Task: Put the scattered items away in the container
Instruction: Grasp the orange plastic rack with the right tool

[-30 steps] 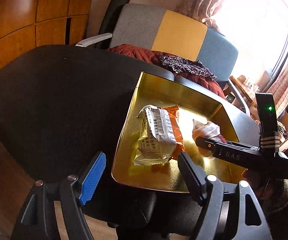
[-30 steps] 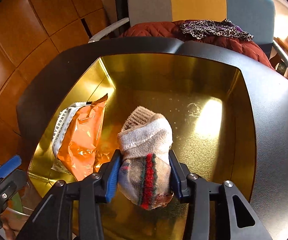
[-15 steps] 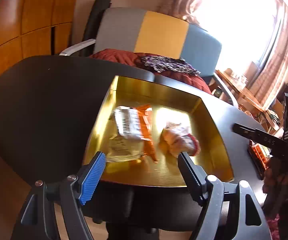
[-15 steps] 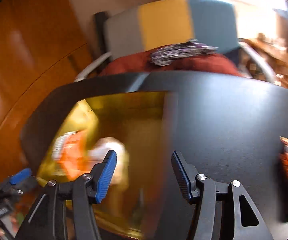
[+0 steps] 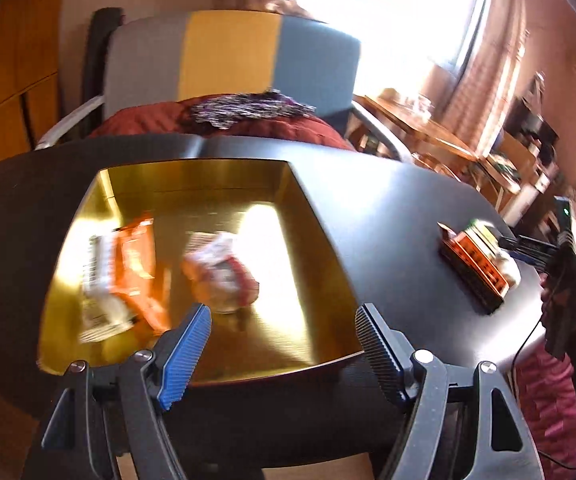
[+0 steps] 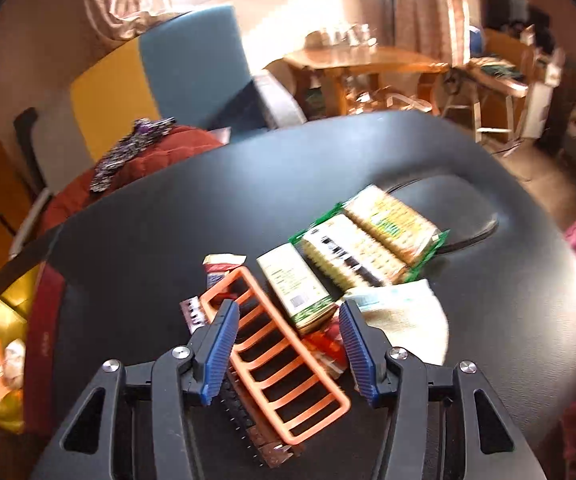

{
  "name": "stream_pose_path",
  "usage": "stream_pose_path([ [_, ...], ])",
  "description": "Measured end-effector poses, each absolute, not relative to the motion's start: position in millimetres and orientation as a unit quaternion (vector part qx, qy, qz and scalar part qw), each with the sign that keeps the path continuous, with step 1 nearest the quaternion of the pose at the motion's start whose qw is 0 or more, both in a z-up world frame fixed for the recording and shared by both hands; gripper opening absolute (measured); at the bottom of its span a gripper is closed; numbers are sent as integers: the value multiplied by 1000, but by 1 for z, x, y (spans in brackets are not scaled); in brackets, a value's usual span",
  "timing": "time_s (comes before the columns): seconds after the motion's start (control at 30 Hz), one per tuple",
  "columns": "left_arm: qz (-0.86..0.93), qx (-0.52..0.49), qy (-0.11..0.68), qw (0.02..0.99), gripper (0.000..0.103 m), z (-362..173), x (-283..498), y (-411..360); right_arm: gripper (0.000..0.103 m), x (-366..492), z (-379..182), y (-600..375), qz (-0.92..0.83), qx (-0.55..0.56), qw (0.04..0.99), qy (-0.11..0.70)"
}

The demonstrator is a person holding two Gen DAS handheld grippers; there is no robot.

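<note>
Two grippers gape empty: left gripper [image 5: 281, 326] hovers over the gold tray [image 5: 324, 240], well apart from the orange brush [image 6: 273, 354], which lies between the right gripper [image 6: 285, 346] fingers, long axis diagonal, near-right to far-left

Window [image 5: 388, 12] backlight blown out; glare on gold tray [image 5: 288, 208]; motion blur, fisheye edges.

Black claw [image 6: 288, 348], blue ribbed pads [image 6: 219, 350]

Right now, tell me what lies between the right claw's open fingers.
In the right wrist view, the orange grid rack runs between the right claw fingers, lying over a dark brush; nothing is gripped.
</note>
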State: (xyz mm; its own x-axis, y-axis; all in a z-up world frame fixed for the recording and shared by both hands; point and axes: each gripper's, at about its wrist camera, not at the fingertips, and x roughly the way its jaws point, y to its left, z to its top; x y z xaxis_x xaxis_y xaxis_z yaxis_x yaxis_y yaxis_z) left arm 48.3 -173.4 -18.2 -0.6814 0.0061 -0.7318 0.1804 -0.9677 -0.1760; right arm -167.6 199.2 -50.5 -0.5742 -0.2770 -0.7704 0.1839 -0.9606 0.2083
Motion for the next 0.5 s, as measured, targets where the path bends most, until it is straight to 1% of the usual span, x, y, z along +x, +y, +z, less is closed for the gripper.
stream_pose_path([
  [0.1,-908,404,106,30,76,-20,43,-154,54,-170,-65,185,-877,456,146,-36],
  [0.23,-908,410,90,7,76,-21,41,-133,54,-171,-90,169,-861,480,157,-48],
  [0.5,-903,421,87,-15,76,-30,46,-118,54,-135,-113,126,-849,482,211,-38],
])
